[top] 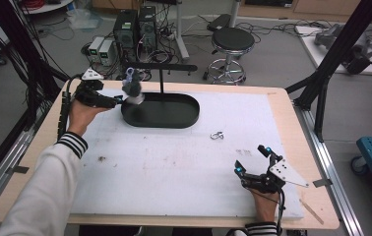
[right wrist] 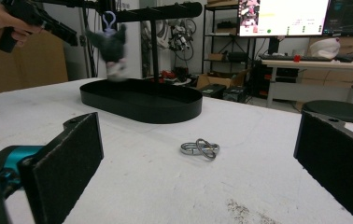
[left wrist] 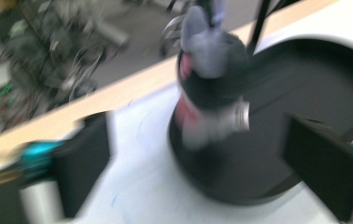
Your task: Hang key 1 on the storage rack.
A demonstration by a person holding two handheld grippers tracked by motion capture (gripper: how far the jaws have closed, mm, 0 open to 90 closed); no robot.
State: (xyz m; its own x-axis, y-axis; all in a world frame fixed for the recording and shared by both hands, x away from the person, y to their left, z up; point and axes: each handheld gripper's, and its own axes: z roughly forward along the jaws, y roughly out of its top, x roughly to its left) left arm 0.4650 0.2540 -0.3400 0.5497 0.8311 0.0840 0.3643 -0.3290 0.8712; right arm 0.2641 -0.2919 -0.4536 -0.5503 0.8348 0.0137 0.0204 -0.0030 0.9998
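A dark grey plush keychain (top: 133,90) hangs by a purple clip from the left end of a black T-shaped stand (top: 162,73). The stand rises from a black oval tray (top: 174,117). My left gripper (top: 117,100) is held just left of the plush. In the left gripper view it (left wrist: 200,133) is open, and the blurred plush (left wrist: 212,70) sits ahead between its jaws, untouched. The right gripper view shows the plush (right wrist: 112,51) over the tray's (right wrist: 142,105) left end. My right gripper (top: 252,160) rests open near the front right, and its view (right wrist: 198,154) faces two linked metal rings (right wrist: 201,148).
The linked rings (top: 217,135) lie on the white mat (top: 174,167) right of the tray. The wooden table edge (top: 297,128) frames the mat. A stool (top: 231,42) and computer cases (top: 135,27) stand on the floor beyond the table.
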